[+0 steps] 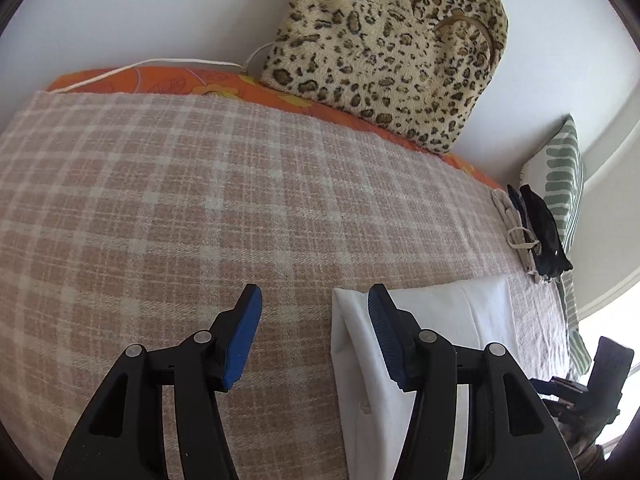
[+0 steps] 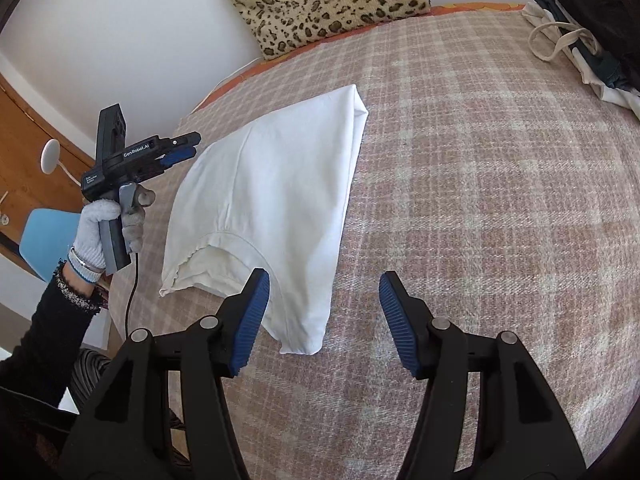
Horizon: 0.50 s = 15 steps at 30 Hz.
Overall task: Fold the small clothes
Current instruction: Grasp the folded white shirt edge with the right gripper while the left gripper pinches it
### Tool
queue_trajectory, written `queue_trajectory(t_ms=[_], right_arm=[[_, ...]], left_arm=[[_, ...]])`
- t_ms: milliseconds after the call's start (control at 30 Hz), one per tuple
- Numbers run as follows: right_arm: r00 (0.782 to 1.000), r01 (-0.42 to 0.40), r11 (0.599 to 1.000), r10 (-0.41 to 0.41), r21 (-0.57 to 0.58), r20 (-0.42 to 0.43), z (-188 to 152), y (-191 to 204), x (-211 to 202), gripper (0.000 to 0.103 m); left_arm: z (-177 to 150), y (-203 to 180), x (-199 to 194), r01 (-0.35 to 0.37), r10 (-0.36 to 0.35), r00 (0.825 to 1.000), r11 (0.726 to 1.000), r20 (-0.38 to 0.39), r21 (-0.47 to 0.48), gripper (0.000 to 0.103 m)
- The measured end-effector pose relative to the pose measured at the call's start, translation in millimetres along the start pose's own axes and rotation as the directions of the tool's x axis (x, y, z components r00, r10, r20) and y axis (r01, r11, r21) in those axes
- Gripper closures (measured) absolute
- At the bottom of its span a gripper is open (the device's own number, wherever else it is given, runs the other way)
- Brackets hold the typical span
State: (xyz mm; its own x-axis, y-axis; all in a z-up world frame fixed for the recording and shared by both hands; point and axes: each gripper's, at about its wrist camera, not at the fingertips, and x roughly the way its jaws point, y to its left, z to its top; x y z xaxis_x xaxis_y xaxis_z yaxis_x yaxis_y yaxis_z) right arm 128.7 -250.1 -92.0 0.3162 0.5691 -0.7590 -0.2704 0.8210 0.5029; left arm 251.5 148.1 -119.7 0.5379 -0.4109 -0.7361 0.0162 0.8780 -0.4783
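A white folded garment (image 2: 276, 200) lies flat on the pink plaid blanket (image 2: 480, 184); in the left wrist view it (image 1: 436, 312) sits under my right finger. My left gripper (image 1: 314, 320) is open and empty, hovering over the garment's left edge; it also shows in the right wrist view (image 2: 182, 150), held in a gloved hand left of the garment. My right gripper (image 2: 324, 312) is open and empty, just above the garment's near corner. The right gripper's body shows at the left wrist view's lower right edge (image 1: 600, 376).
A leopard-print cushion (image 1: 392, 48) leans on the white wall at the back. A pile of dark and white clothes (image 2: 588, 28) lies at the blanket's far right, next to a green-striped pillow (image 1: 560, 176). A blue chair (image 2: 44, 236) and wooden furniture stand at the left.
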Motion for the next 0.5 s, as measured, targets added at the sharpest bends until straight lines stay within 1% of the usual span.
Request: queue_trajectory(t_ms=[33, 100, 200, 300, 500], right_arm=[[1.000, -0.013, 1.000, 0.013, 0.011, -0.004, 0, 0, 1, 0.043], [0.999, -0.044, 0.998, 0.044, 0.037, -0.016, -1, -2, 3, 0.043], [0.997, -0.073, 0.995, 0.075, 0.067, -0.032, -2, -4, 8, 0.042], [0.994, -0.096, 0.991, 0.100, 0.098, -0.041, -4, -8, 12, 0.042], [0.986, -0.150, 0.971, 0.161, 0.185, -0.044, 0, -19, 14, 0.042]], left_arm=[[2, 5, -1, 0.042, -0.042, 0.999, 0.998, -0.001, -0.043, 0.049], [3, 12, -2, 0.124, -0.126, 0.992, 0.987, -0.010, -0.103, 0.049], [2, 16, 3, 0.191, -0.200, 0.979, 0.970, -0.047, -0.149, 0.049], [-4, 19, 8, 0.205, -0.220, 0.973, 0.962, -0.068, -0.182, 0.049], [-10, 20, 15, 0.206, -0.228, 0.968, 0.960, -0.103, -0.188, 0.049]])
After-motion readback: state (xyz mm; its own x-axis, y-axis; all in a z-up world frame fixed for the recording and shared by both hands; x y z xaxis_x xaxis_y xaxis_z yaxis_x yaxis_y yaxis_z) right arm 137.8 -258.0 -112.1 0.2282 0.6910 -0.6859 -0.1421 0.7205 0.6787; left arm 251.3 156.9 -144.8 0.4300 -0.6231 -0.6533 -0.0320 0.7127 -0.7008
